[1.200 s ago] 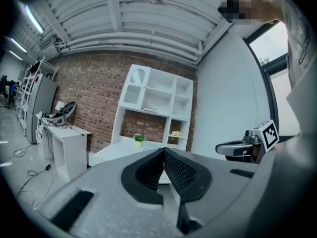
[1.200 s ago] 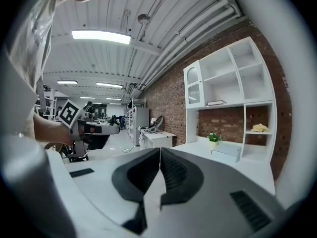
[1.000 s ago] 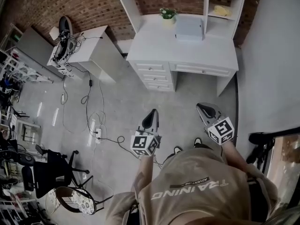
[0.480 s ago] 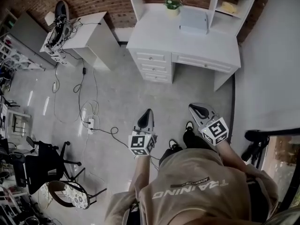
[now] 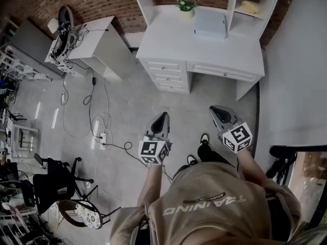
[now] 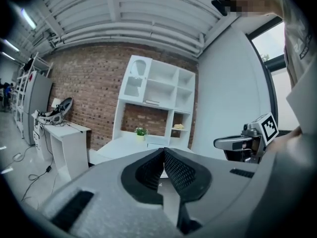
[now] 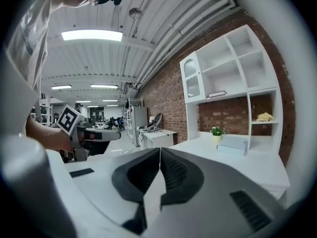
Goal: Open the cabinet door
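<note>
Left gripper: jaws pressed together with nothing between them; it is held out in front of the person, above the grey floor, and points toward the desk.
Right gripper: jaws closed tip to tip and empty; it is held beside the left one and aimed the same way.
Marker cubes: one sits at the rear of each gripper, on the person's side.
Person: stands on the floor in a beige shirt, both forearms stretched forward.
Cabinet door: the arched, glass-paned door on the upper left compartment of the white hutch; it looks shut and is well apart from both grippers.
Desk: white, set against the brick wall under the hutch, with a stack of drawers below its left part.
Potted plant: stands at the back of the desk top.
Pale flat box: lies just beside the plant, on its right.
Yellow thing: lies on a low shelf at the hutch's right side; what it is cannot be told.
Side table: left of the desk, carrying dark gear and tangled cables.
Power strip: lies on the floor among loose cables, left of the left gripper.
Chairs: stand at the lower left of the head view.
</note>
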A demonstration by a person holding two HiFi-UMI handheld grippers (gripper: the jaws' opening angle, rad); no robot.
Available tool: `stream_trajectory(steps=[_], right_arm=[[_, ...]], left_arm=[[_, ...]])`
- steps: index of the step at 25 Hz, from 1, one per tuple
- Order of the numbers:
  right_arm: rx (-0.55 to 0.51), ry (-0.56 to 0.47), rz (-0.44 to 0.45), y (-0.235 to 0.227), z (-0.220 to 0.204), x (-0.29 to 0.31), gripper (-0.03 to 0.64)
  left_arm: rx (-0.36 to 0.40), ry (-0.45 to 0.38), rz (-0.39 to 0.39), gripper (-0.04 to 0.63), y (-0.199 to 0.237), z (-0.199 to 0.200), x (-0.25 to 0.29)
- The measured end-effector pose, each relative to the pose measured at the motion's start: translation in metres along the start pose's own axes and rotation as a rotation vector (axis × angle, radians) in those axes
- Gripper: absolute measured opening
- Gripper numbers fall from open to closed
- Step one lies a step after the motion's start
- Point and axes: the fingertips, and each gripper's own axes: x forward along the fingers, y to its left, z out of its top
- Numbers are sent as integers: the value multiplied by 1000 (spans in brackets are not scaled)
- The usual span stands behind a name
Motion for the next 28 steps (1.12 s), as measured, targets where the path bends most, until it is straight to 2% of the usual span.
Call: stream_trajectory(steps=[5,10,14,19,23,28], right_arm=[[41,-58,6,-35,14,23,14],[47,-21,38,-66,-3,43,14],[4,-3,73,-92,1,56,14],[-21,-4,126,-118,15,83,14],[-12,27,184,-120,7,96,14],[-9,53,224,-132,-1,112,14]], left_arm=[[-12,-11,28,9,14,25,31],[42,-78,-8,9,4,59,78],[27,-101,17,9,8,72,105],[19,-84,63,9,16,70,126],[-30,-72,100,9,21,61,141],[-32,-40,92,9,19,53,164]])
